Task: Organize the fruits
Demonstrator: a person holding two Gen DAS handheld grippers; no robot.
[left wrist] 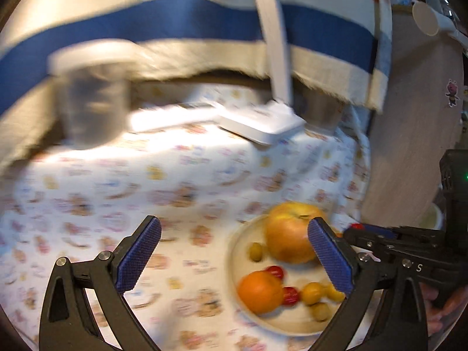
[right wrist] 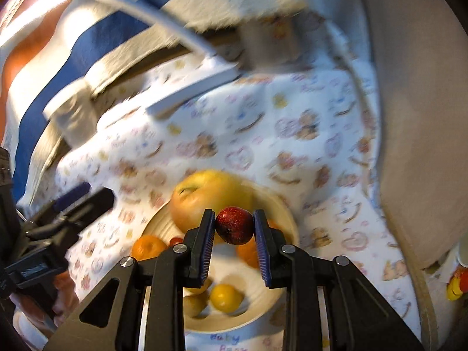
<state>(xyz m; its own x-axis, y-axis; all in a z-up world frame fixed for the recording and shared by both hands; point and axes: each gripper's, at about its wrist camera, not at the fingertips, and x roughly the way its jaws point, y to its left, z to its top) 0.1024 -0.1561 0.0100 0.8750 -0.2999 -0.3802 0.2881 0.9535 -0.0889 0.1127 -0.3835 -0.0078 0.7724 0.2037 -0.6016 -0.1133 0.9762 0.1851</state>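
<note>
Though frames blurred, right claw point(right wrist: 234, 225) pinches red fruit point(right wrist: 234, 225).

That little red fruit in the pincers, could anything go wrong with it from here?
Possibly. The right gripper pinches the round red fruit only at its sides, so it might slip out or bruise. It hangs above a bowl already crowded with an apple and oranges, so a drop could bounce it onto the cloth. Both views are blurred, suggesting fast motion.
</note>
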